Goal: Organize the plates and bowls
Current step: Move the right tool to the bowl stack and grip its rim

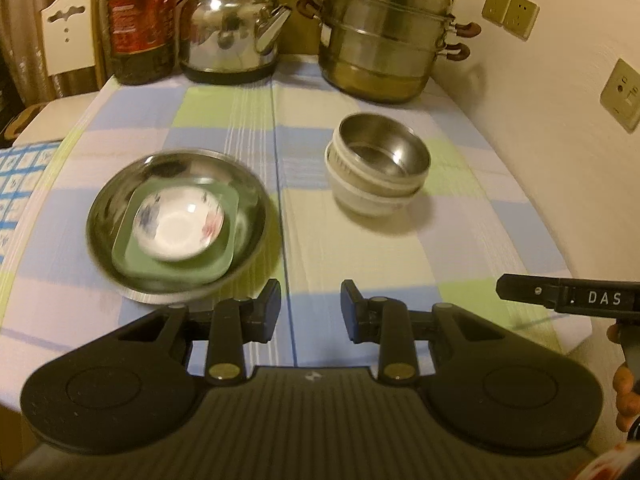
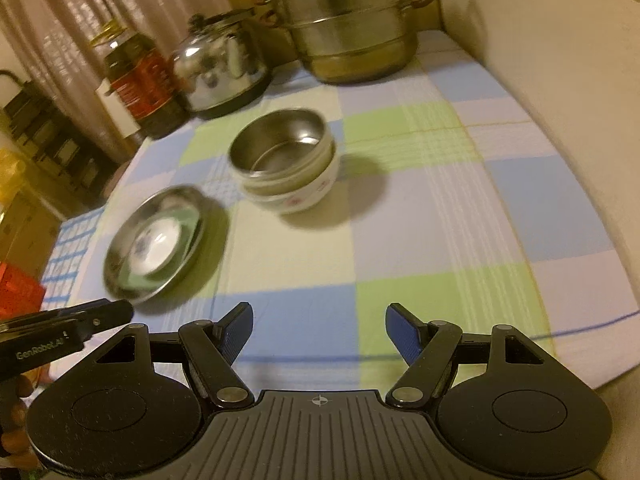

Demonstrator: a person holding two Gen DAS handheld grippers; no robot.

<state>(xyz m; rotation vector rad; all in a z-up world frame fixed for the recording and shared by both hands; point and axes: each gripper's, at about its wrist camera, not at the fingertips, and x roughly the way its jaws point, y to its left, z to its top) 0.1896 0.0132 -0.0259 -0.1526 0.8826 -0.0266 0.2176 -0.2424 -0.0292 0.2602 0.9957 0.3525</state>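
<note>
Left gripper point(image 1: 310, 308): sitting at the bottom centre of the left wrist view, its jaws standing partly open with only tablecloth showing between them; gripping nothing.
Right gripper point(image 2: 319, 334): filling the bottom of the right wrist view, its blue-padded jaws standing apart and holding nothing; its black body is also poking in at the right edge of the left wrist view.
Steel plate point(image 1: 176, 226): lying left of centre in the left wrist view, just above the left gripper's left finger; carrying a green square dish point(image 1: 176, 236), which is itself carrying a small white floral saucer point(image 1: 178, 224).
Bowl stack point(image 1: 378, 166): standing right of centre in the left wrist view, well apart from the plate; a steel bowl point(image 1: 384, 146) is nesting inside white bowls point(image 1: 368, 196), the stack leaning slightly.
Tablecloth point(image 1: 360, 256): a blue, green and cream check, covering the table under everything.
Kettle point(image 1: 232, 28): sitting at the upper centre, shiny steel.
Steamer pot point(image 1: 384, 36): standing at the upper right, tiered, with brown handles.
Oil bottle point(image 1: 142, 24): standing at the upper left, red-labelled.
Wall sockets point(image 1: 510, 10): showing on the wall at the far right.
Sharpness: both views are looking blurred.
</note>
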